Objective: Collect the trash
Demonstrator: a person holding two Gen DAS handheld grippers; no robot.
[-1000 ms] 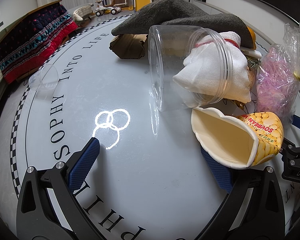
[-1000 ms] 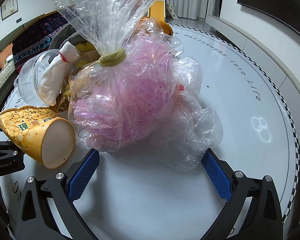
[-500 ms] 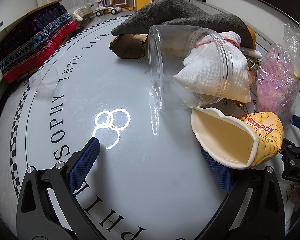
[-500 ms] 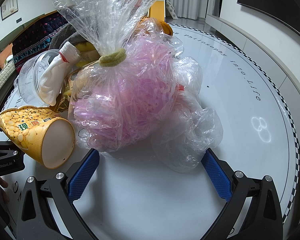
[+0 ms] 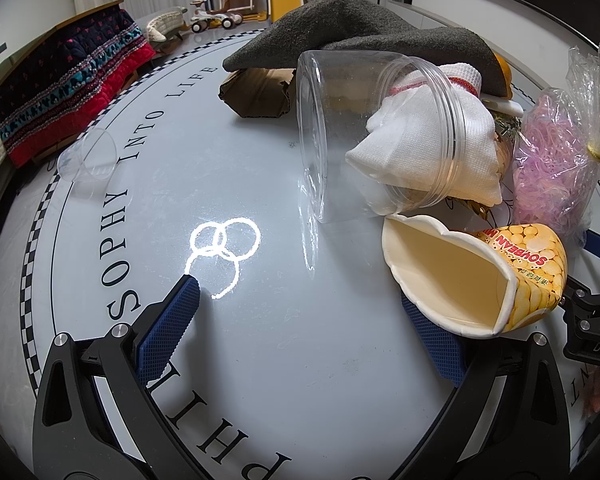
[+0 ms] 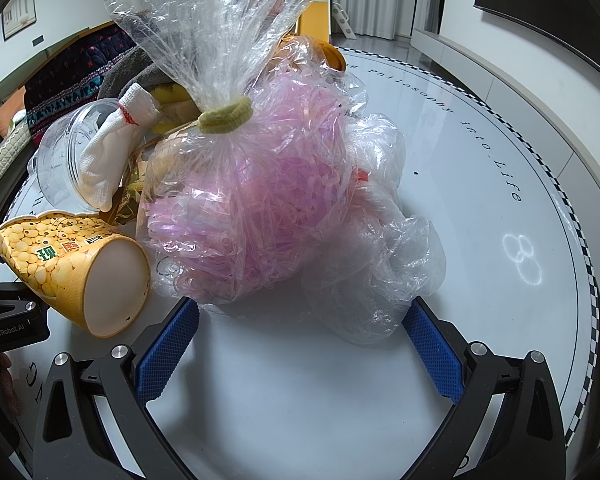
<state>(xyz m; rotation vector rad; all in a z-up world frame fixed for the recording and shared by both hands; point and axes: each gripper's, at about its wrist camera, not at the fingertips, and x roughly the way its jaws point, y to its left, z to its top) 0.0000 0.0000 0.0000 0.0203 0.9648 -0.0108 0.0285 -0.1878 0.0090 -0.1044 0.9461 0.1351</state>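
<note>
Left hand-held gripper [image 5: 300, 312] spread wide, crushed yellow paper cup [image 5: 480, 280] lying on white round tabletop [image 5: 260, 360] against its right pad. Right hand-held gripper [image 6: 300, 336] wide too, facing clear plastic bag of pink shreds [image 6: 252, 200] beside cup.

Left gripper [image 5: 300, 316]: jaws spread wide, held low and angled down; nothing between the blue ribbed pads [image 5: 168, 332]. The right-hand pad is partly hidden, so contact there cannot be confirmed.

Right gripper [image 6: 300, 344]: jaws likewise wide apart, low, both blue pads [image 6: 432, 356] exposed, gripping nothing. Its black body shows at the right edge of the left wrist view; the two grippers sit side by side.
</note>
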